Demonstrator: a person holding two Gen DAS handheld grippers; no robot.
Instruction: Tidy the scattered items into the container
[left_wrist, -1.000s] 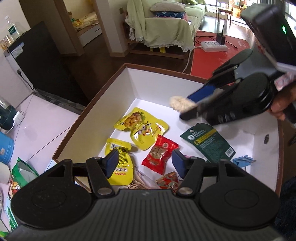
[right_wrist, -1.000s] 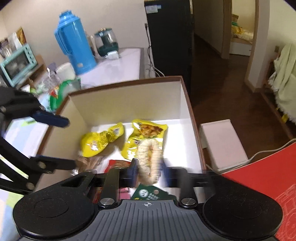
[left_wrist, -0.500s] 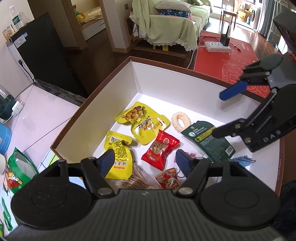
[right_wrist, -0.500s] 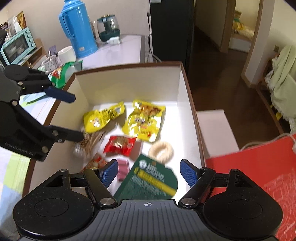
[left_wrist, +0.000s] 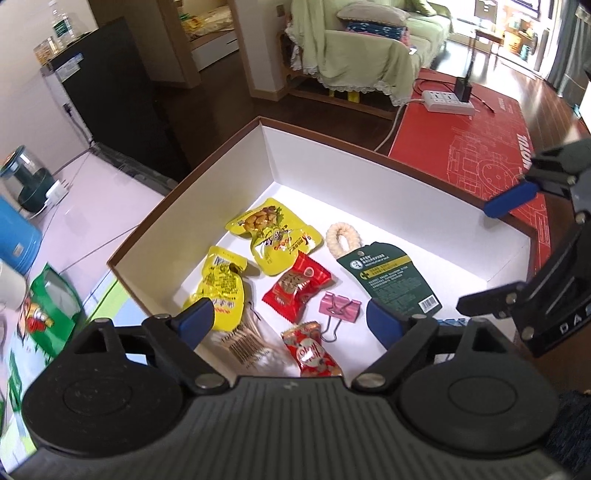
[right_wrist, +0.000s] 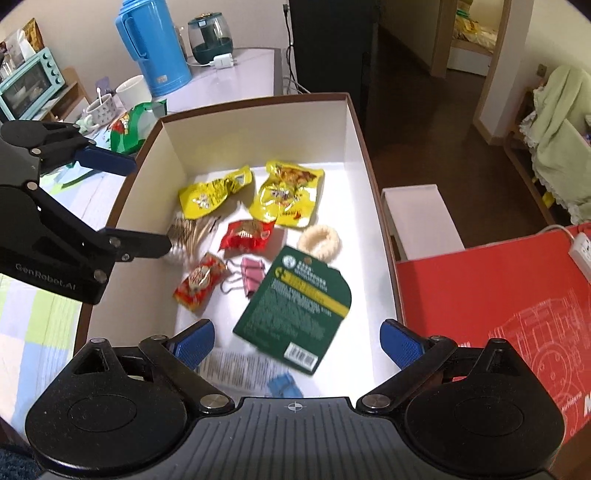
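Note:
The white box with a brown rim (left_wrist: 332, 166) (right_wrist: 258, 125) holds the items. A cream hair-tie ring (left_wrist: 341, 240) (right_wrist: 319, 242) lies on its floor beside a dark green packet (left_wrist: 391, 277) (right_wrist: 299, 306). Around them are two yellow snack packets (left_wrist: 273, 236) (right_wrist: 288, 192), red sweet wrappers (left_wrist: 295, 288) (right_wrist: 249, 234), a pink binder clip (left_wrist: 340, 312) (right_wrist: 253, 275), a pack of cotton swabs (left_wrist: 243, 343) (right_wrist: 188, 232) and a small blue clip (right_wrist: 282, 384). My left gripper (left_wrist: 290, 323) (right_wrist: 136, 205) hangs open over the box's near-left side. My right gripper (right_wrist: 298, 342) (left_wrist: 495, 251) is open and holds nothing, above the box's opposite edge.
A blue thermos (right_wrist: 151, 44), a mug (right_wrist: 135, 90) and a green snack bag (right_wrist: 133, 127) stand on the table beyond the box. A red mat (right_wrist: 498, 295) with a power strip (left_wrist: 448, 101) lies on the floor, next to a white stool (right_wrist: 421, 218).
My right gripper, shut on the hair-tie ring a second ago, has opened and drawn back. The ring now lies on the box floor. Both grippers have risen a little.

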